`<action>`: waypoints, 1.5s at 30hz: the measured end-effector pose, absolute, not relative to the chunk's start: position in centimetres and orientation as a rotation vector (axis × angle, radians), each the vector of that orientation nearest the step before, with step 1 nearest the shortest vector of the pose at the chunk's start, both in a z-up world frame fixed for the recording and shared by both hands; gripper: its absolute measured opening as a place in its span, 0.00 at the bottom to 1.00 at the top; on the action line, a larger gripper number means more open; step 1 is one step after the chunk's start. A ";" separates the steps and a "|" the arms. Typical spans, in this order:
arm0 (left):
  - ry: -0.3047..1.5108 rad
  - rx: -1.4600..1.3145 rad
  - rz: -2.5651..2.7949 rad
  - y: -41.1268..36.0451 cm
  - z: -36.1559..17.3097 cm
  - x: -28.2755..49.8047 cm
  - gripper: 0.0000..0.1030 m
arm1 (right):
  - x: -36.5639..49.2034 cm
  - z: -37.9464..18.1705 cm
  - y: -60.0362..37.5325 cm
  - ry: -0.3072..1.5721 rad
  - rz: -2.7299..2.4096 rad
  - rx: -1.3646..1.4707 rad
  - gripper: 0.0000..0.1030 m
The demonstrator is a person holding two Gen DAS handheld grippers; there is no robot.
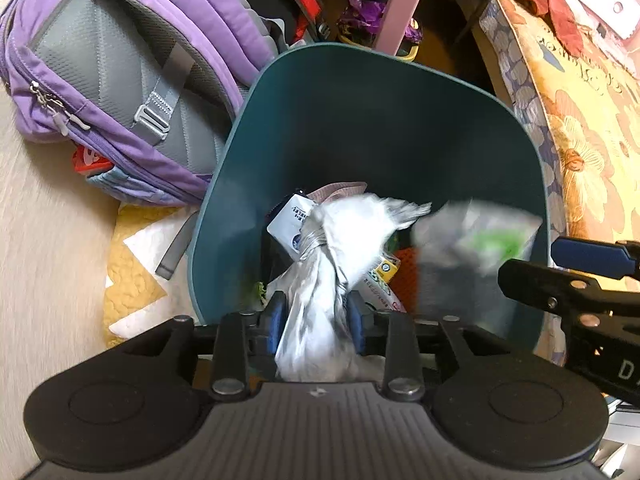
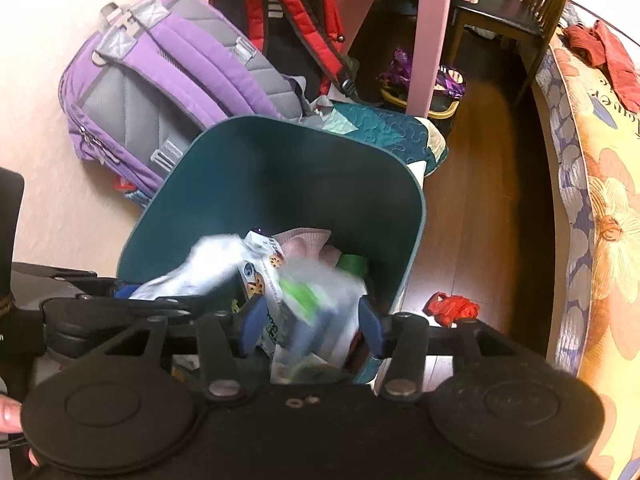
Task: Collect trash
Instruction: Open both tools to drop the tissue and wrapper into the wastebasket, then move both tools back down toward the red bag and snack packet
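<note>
both tools (image 1: 316, 320) (image 2: 312, 324) tilted downward, jaws parted

Wooden floor (image 2: 480, 184) — teal bin (image 2: 280, 168), purple backpack (image 2: 168, 80), red scrap (image 2: 450, 307).

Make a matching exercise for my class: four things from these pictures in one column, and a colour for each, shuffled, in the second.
Things:
1. bin
2. larger backpack
3. crumpled bag on the floor
4. desk leg

Colours:
A. pink
B. red
C. teal
D. purple and grey

Pairs: 1-C, 2-D, 3-B, 4-A
</note>
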State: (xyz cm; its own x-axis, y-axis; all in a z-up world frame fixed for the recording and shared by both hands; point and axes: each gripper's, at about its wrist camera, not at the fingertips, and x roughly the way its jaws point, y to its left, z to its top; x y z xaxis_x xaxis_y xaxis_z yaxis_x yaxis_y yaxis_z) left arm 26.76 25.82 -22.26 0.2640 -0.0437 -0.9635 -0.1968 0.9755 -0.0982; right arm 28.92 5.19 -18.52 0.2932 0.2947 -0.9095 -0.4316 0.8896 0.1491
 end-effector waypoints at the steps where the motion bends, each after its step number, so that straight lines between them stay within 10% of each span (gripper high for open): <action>1: 1.292 -0.218 0.101 25.8 -22.0 26.6 0.53 | 28.9 -18.4 5.1 1.173 0.485 -0.132 0.54; 3: 1.257 -0.204 0.104 25.6 -21.2 26.3 0.69 | 28.4 -17.8 4.7 1.160 0.485 -0.127 0.57; 30: 0.975 -0.078 -0.159 14.1 -10.0 25.4 0.72 | 22.4 -10.8 -12.2 0.963 0.370 0.111 0.80; 45: 1.056 -0.094 -0.275 -0.6 -18.4 33.3 0.82 | 27.2 -20.5 -27.2 1.074 0.250 0.111 0.95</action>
State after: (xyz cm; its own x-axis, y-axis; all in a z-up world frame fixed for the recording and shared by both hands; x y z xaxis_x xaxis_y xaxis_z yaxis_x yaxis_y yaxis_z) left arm 33.32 -0.57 -18.40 0.4619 -0.2677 -0.8456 0.1782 0.9619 -0.2071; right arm 27.15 -27.20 -20.46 0.4513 0.2560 -0.8549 -0.1483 0.9662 0.2110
